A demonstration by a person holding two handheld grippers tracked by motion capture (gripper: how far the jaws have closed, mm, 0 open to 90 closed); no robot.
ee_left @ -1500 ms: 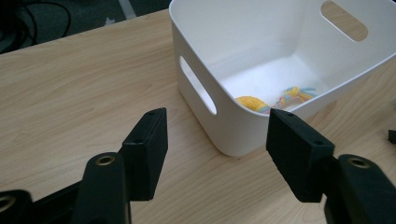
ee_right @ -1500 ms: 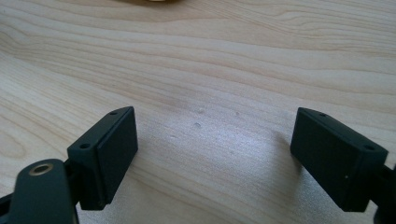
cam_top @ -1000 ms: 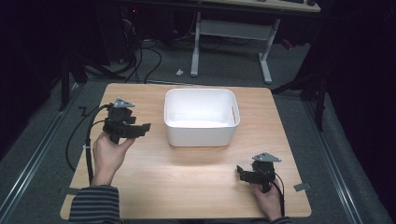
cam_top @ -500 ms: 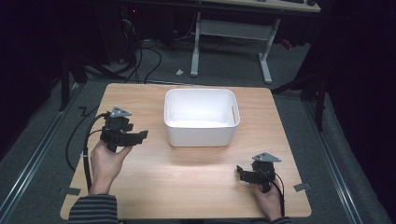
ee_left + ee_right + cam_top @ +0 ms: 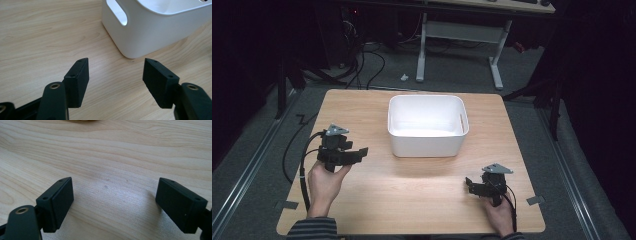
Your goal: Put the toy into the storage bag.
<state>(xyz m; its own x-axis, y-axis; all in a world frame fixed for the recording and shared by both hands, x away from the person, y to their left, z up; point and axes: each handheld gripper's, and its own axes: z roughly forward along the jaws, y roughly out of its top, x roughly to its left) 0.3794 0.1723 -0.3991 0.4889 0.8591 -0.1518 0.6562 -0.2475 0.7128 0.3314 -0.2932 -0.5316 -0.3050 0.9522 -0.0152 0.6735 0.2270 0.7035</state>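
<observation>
A white plastic bin (image 5: 427, 145) with cut-out handles stands on the far middle of the wooden table (image 5: 412, 200); nothing shows inside it. My left gripper (image 5: 360, 151) is held in a hand to the left of the bin, pointing right toward it. In the left gripper view its jaws (image 5: 116, 68) are apart with nothing between them, and the bin's corner (image 5: 150, 32) is just beyond. My right gripper (image 5: 469, 184) rests low at the near right, pointing left. Its jaws (image 5: 115, 192) stand wide over bare wood, holding nothing.
A black cable (image 5: 302, 175) trails from the left gripper along the table's left side. Tape pieces (image 5: 536, 200) mark the near corners. Beyond the far edge, a white desk frame (image 5: 457, 35) and cables sit on the dark floor.
The left hand and its gripper have sunk and drawn back toward the near edge. The right gripper has stayed where it was.
</observation>
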